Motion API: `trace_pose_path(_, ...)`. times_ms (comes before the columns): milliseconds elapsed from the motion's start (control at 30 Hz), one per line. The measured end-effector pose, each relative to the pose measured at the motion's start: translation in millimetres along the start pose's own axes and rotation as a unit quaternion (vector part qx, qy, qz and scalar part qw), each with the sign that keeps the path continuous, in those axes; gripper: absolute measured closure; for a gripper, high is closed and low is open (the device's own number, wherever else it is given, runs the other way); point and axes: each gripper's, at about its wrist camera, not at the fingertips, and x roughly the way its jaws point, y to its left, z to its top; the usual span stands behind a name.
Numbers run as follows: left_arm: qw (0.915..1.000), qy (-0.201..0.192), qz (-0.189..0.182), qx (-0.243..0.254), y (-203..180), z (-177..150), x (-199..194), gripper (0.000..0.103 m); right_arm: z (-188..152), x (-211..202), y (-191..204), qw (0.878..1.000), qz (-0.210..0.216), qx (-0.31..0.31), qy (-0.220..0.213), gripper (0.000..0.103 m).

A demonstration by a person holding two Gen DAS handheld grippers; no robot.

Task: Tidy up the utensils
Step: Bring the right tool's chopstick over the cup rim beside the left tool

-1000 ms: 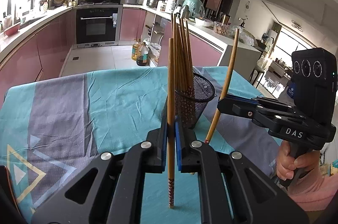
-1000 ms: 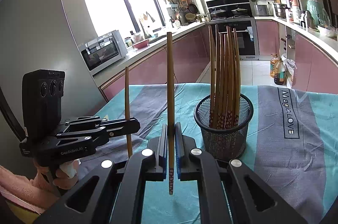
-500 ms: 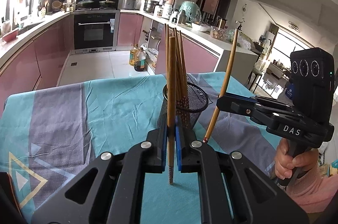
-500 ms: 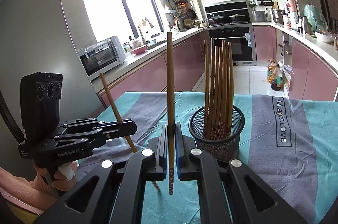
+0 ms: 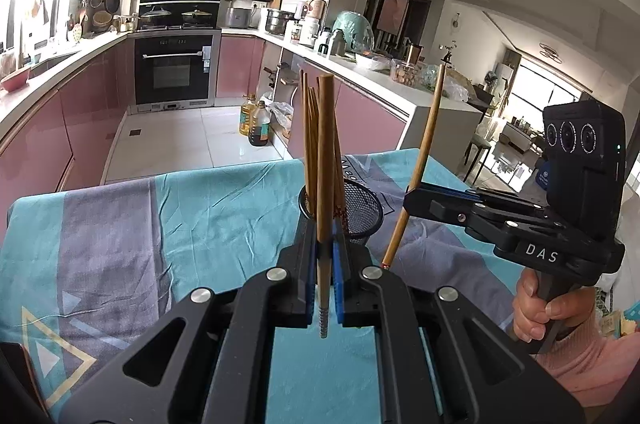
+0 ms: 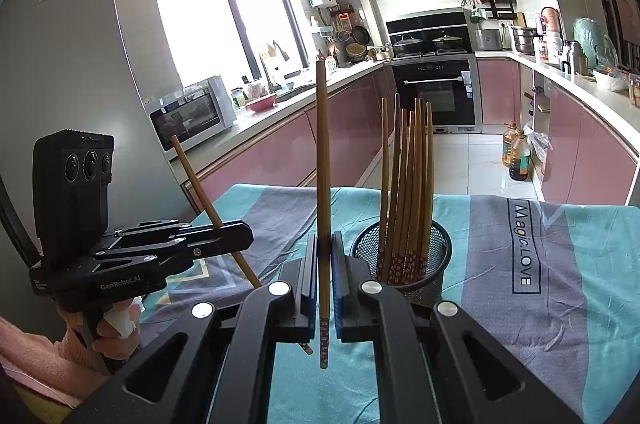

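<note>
My left gripper [image 5: 323, 256] is shut on a brown chopstick [image 5: 325, 164] that stands upright in front of the black mesh cup [image 5: 360, 208]. Several more chopsticks [image 6: 408, 184] stand in the mesh cup [image 6: 436, 264]. My right gripper [image 6: 324, 264] is shut on its own chopstick [image 6: 322, 164], held upright just left of the cup. The left wrist view shows the right gripper [image 5: 412, 198] beside the cup, its chopstick [image 5: 424, 152] leaning right. The right wrist view has the left gripper [image 6: 244, 238] at the left, with its chopstick [image 6: 196, 184] slanting up to the left.
A teal and grey tablecloth [image 5: 200, 216] covers the table, whose far edge lies just behind the cup. A person's hands [image 5: 536, 308] grip both handles. Pink kitchen cabinets, an oven and oil bottles [image 5: 256, 124] on the floor lie beyond.
In the right wrist view the chopstick in my left gripper has tipped from upright to a slant, its top going left. Less of it now hangs below the left jaws. Both grippers stay shut.
</note>
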Motion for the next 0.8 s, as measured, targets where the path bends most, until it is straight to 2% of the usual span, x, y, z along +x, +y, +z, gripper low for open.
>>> trace_pose_path(800,0.9997,-0.012,-0.015,0.013,-3,15,-10,0.096,17,-7,-2,1.0,-0.011,-0.009,-0.012,0.097)
